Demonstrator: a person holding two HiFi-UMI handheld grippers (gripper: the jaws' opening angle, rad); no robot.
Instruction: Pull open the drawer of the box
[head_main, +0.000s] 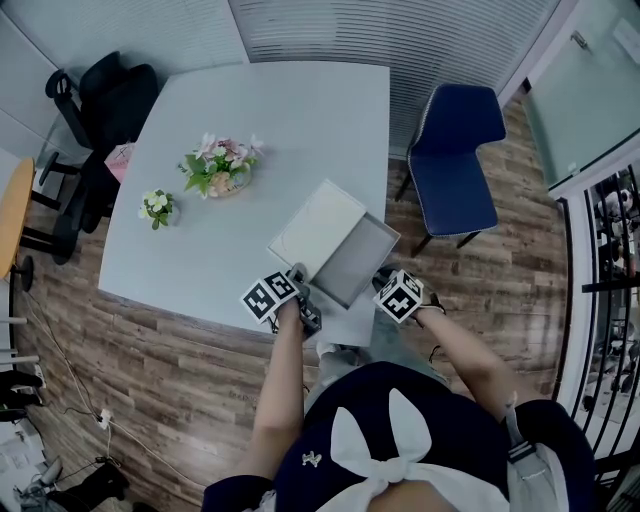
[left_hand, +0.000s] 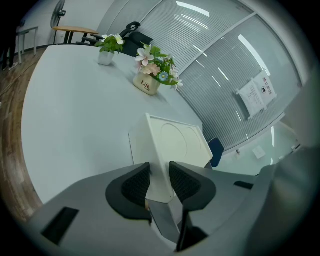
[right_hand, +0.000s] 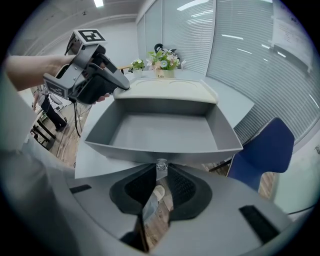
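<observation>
From where I stand the worry is overdoing it. The grey drawer (right_hand: 150, 150) already stands well out of the white box (left_hand: 175, 142), close to the near edge of the tabletop (left_hand: 75, 115). I'd guess much more pull would bring it clean out of its sleeve and down onto the wooden floor (right_hand: 67, 145). The right claw (right_hand: 161, 176) is nipped almost together on a small clear knob (right_hand: 161, 164) at the middle of the drawer's front. That knob looks glassy and slick, and an off-line tug could let it pop free. The left claw (left_hand: 159, 172) is clamped, roughly half closed, on the box's near corner, its ribbed pads pressing on both faces. The shell looks like smooth, light plastic or card on an equally smooth tabletop, so if that hold slips the whole box would likely slide along with the drawer. The drawer is a plain matte tray, thin-walled, slightly flared and empty. The box's lid is flat, with a raised rim and shallow round impressions.
</observation>
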